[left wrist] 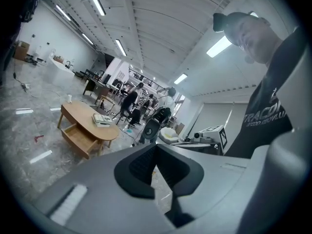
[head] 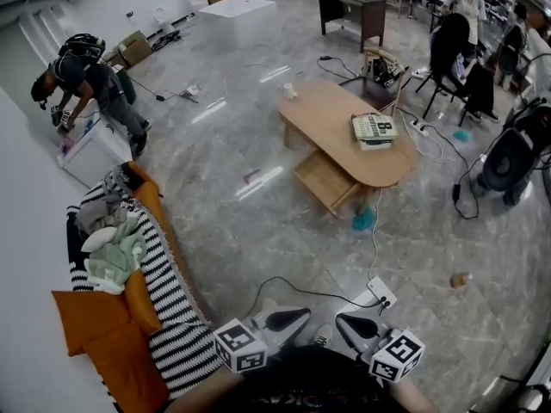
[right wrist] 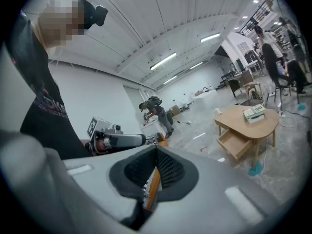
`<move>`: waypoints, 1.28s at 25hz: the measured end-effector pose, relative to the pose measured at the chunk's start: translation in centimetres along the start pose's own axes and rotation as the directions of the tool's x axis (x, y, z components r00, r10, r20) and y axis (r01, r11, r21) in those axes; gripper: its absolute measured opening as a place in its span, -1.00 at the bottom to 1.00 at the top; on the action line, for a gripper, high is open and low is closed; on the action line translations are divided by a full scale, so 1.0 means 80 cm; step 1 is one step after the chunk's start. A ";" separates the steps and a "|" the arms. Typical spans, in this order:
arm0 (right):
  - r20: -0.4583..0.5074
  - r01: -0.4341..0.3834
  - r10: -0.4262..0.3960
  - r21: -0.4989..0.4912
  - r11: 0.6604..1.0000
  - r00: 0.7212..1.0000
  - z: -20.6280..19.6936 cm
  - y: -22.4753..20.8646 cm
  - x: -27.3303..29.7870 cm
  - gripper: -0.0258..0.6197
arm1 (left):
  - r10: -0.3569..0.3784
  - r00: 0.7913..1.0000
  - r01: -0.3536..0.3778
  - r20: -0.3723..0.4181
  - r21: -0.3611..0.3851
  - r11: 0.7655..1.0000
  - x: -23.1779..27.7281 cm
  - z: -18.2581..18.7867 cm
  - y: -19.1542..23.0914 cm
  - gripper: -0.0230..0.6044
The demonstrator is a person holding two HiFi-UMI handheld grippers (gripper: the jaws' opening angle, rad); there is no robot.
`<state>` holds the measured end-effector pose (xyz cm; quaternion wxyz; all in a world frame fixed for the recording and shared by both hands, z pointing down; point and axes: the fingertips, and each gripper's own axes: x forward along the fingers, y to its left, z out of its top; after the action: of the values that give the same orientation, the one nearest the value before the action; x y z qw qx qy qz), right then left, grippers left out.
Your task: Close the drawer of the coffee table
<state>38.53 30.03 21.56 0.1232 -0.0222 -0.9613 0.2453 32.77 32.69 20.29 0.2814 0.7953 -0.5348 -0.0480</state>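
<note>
The oval wooden coffee table [head: 331, 114] stands mid-floor, well ahead of me. Its drawer [head: 325, 179] is pulled out toward me on the near side, and I see nothing inside it. The left gripper view shows the table [left wrist: 80, 113] and open drawer [left wrist: 78, 138] far off at the left. From the right gripper view, the table [right wrist: 248, 123] and drawer [right wrist: 234, 143] appear at the right. My left gripper [head: 306, 314] and right gripper [head: 342, 320] are held low and close to my body, side by side. Both are shut and empty, far from the table.
A stack of books [head: 374, 129] and a small cup [head: 290, 90] rest on the tabletop. A teal object [head: 363, 220] lies by the near table leg. A power strip [head: 381, 292] with cables crosses the floor ahead. A striped sofa [head: 164, 308] is at my left, a fan [head: 508, 157] at the right.
</note>
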 end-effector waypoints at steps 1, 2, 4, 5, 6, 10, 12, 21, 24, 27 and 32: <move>0.003 -0.004 0.003 0.002 1.000 1.000 0.002 -0.001 -0.001 -0.92 | 0.021 1.000 -0.021 0.011 -0.004 1.000 -0.004 0.003 0.004 -0.93; 0.007 -0.007 0.007 0.004 1.000 1.000 0.004 -0.002 -0.003 -0.92 | 0.044 0.999 -0.044 0.020 -0.009 0.999 -0.009 0.006 0.009 -0.93; 0.016 -0.011 0.011 0.006 1.000 1.000 0.007 -0.005 -0.006 -0.92 | 0.088 0.996 -0.087 0.031 -0.012 0.996 -0.019 0.011 0.016 -0.93; 0.022 -0.011 0.011 0.004 1.000 1.000 0.009 -0.007 -0.008 -0.92 | 0.106 0.994 -0.106 0.034 -0.009 0.994 -0.023 0.012 0.018 -0.93; 0.027 -0.010 0.010 0.002 1.000 1.000 0.011 -0.009 -0.009 -0.92 | 0.123 0.992 -0.123 0.038 -0.005 0.992 -0.026 0.013 0.020 -0.93; 0.045 -0.003 0.003 -0.001 1.000 0.999 0.024 -0.016 -0.008 -0.92 | 0.157 0.986 -0.157 0.054 0.004 0.988 -0.032 0.025 0.024 -0.93; 0.054 -0.002 0.002 -0.002 1.000 0.999 0.030 -0.020 -0.006 -0.92 | 0.158 0.986 -0.158 0.056 0.008 0.987 -0.029 0.028 0.026 -0.93; 0.075 0.030 -0.029 -0.006 1.000 0.997 0.038 -0.059 0.004 -0.92 | 0.121 0.991 -0.123 0.053 0.028 0.992 0.007 0.037 0.056 -0.93; 0.083 0.057 -0.056 -0.012 0.998 0.995 0.039 -0.085 0.018 -0.92 | 0.106 0.992 -0.108 0.063 0.041 0.993 0.020 0.042 0.082 -0.93; 0.098 0.089 -0.087 -0.015 0.996 0.991 0.043 -0.111 0.039 -0.92 | 0.087 0.994 -0.091 0.062 0.061 0.994 0.033 0.048 0.118 -0.93; 0.124 0.165 -0.163 -0.004 0.986 0.979 0.061 -0.153 0.093 -0.92 | 0.047 0.998 -0.052 0.052 0.084 0.995 0.042 0.074 0.195 -0.93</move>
<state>30.35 17.77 24.90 0.0831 0.0716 -0.9674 0.2284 19.14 23.16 23.84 0.2349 0.7916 -0.5628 -0.0382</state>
